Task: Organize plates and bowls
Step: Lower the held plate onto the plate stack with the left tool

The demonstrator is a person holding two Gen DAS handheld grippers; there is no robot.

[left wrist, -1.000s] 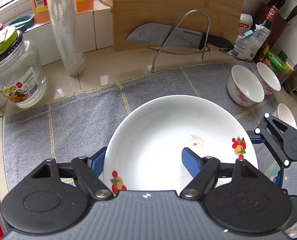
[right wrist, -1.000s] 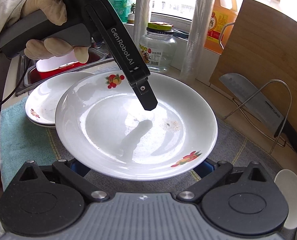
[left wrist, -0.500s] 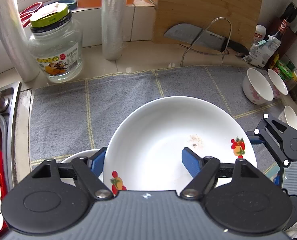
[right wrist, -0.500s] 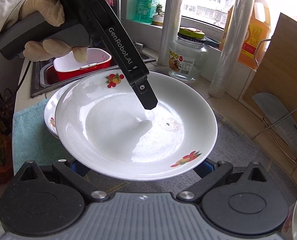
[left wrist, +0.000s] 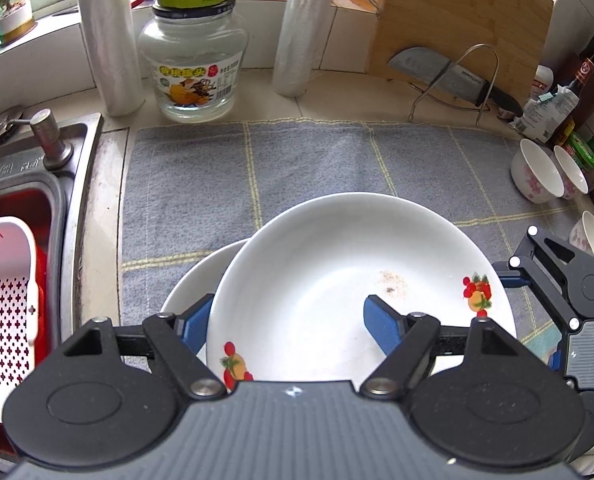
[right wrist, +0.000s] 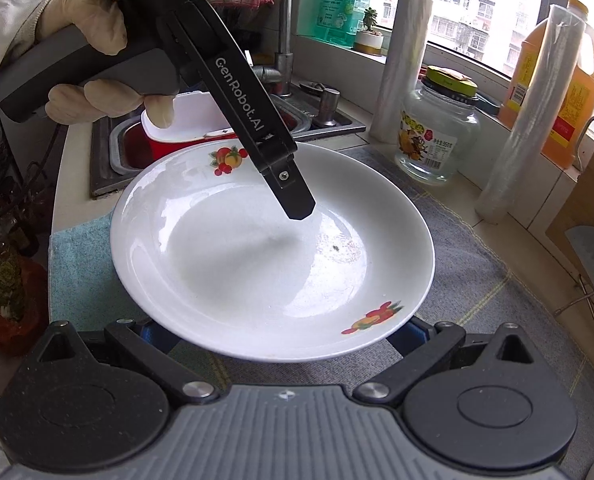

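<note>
Both tongs are working one dish right now: left gripper (left wrist: 287,330) is pinching the near rim of the white plate (left wrist: 337,280), one blue pad on the inside of the bowl and the other tucked under the outside edge, while the right gripper (right wrist: 281,330) is straddling the opposite rim from below, and honestly I can't tell if it's actually clamping or just cradling. That plate is sitting in the lower middle of the left wrist frame, hovering partly over a second plate (left wrist: 193,284) that's peeking out at its left edge on the grey towel (left wrist: 317,160). It's glazed ceramic, so I'm treating it as stiff, fairly heavy, slick and chippy. I'm guessing the rim is the only sane place to grab, and two opposite points are helping stop it swinging.
</note>
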